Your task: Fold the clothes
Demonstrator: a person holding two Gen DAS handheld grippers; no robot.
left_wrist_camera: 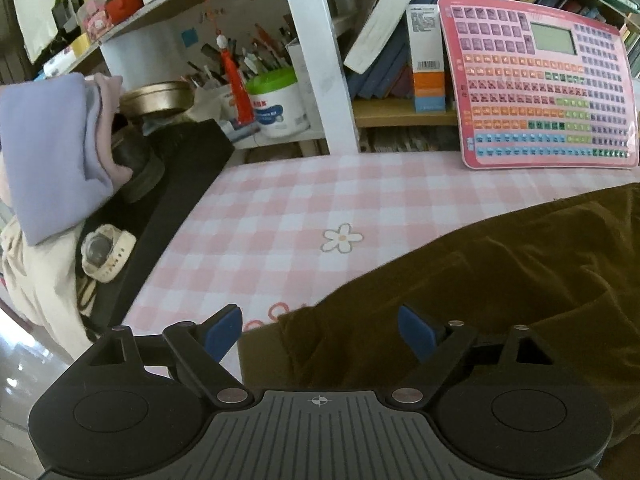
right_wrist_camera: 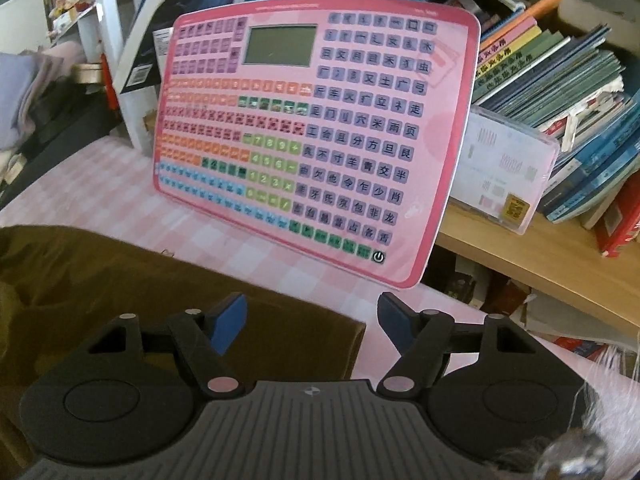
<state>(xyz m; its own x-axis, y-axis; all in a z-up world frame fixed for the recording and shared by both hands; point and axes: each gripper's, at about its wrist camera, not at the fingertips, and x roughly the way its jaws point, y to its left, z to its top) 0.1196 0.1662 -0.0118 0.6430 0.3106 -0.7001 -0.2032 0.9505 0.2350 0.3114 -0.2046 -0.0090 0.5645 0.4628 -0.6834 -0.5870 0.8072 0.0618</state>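
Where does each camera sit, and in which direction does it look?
Left wrist: sits on the left hand-held gripper, looks forward and down over the left corner of the brown garment on the checked tablecloth; only its open blue fingers show.
Right wrist: sits on the right hand-held gripper, looks at the garment's right corner and the pink keyboard toy; only its open fingers show.
Shared: garment, tablecloth, keyboard toy, bookshelf.

A home study corner, likely a child's. A pink checked cloth with a flower print [left_wrist_camera: 342, 237] covers the counter [left_wrist_camera: 304, 200]. A pink learning keyboard pad [right_wrist_camera: 316, 136] leans mid-frame against shelves crammed with books [right_wrist_camera: 560, 92]. At upper left stand a tub of pens and brushes [left_wrist_camera: 276, 100] and ornaments.
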